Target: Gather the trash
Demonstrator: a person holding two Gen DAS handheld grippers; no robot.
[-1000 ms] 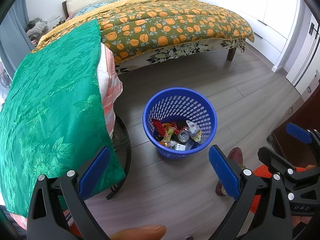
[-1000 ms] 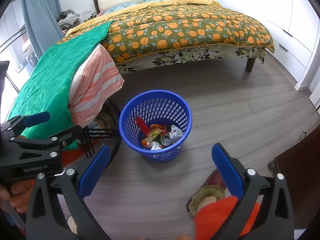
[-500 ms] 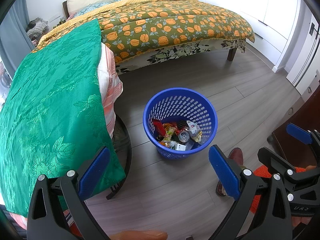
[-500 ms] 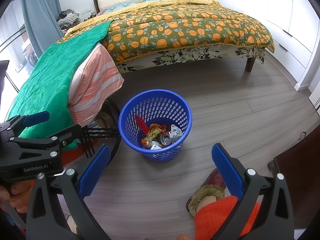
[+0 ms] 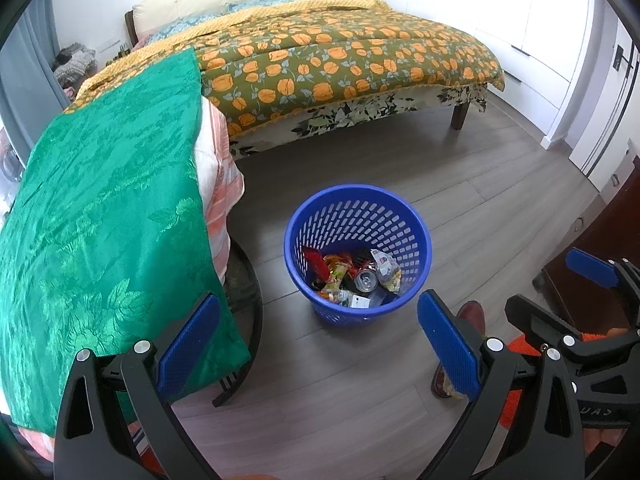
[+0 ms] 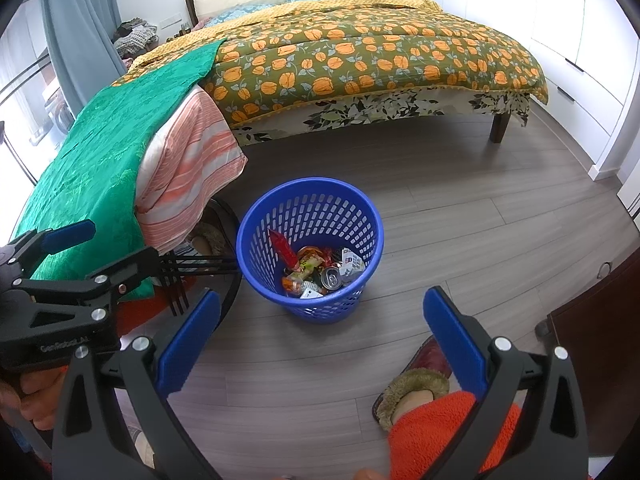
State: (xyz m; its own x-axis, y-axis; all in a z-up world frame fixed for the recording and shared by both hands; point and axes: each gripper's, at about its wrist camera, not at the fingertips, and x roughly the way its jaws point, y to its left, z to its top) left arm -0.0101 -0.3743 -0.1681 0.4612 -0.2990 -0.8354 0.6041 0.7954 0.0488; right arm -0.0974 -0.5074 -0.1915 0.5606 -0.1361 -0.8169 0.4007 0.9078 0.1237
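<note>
As the left wrist view showed, the left gripper (image 5: 318,334) was spread wide, holding nothing; ahead sat the blue basket (image 5: 416,226) with trash (image 5: 352,276) inside. From the right wrist view, the right gripper (image 6: 320,332) gaped empty too. Maybe nothing was left.

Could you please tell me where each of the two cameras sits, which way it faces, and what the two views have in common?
Left wrist: on the left gripper, looking forward and down at the blue basket; its open fingers, the right gripper and a slippered foot show.
Right wrist: on the right gripper, facing the same way; its open fingers, the left gripper, a foot and an orange sleeve show.
Shared: basket of trash, bed, green cloth, wooden floor.
</note>
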